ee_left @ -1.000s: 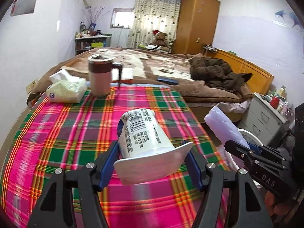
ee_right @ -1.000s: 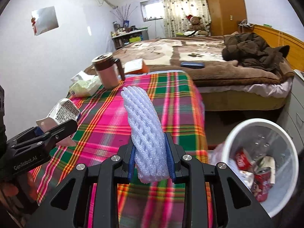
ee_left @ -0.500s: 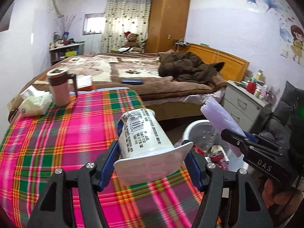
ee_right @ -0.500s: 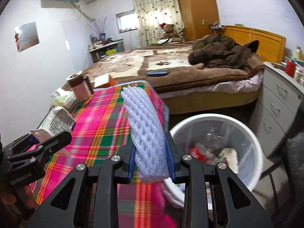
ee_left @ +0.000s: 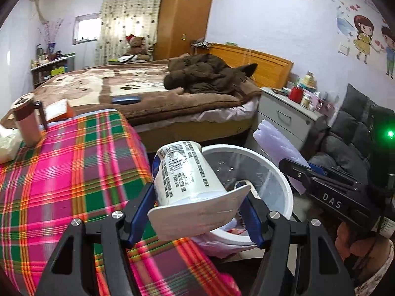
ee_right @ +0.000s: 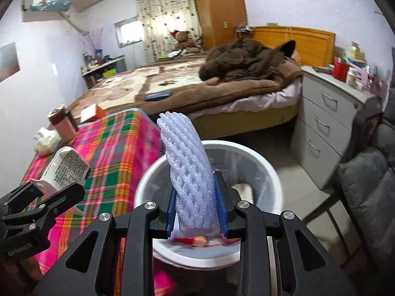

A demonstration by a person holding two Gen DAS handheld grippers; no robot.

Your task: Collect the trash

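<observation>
Two bits of trash held up by the white bin

The white paper cup (ee_left: 187, 175) with black print and a bar code lies tipped on its side, its wide open end near the camera, right at the edge of the checked table and beside the bin. The white foam net sleeve (ee_right: 188, 172) stands almost straight up, over the round white trash bin (ee_right: 269, 170). The bin sits on the floor by the table, with cans and wrappers inside

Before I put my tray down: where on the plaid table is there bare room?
The table is bare across its whole near and middle stretch, from the mug down to the near edge and across to the bin side. Only the far left corner is crowded: mug, tissue pack, orange box.
</observation>
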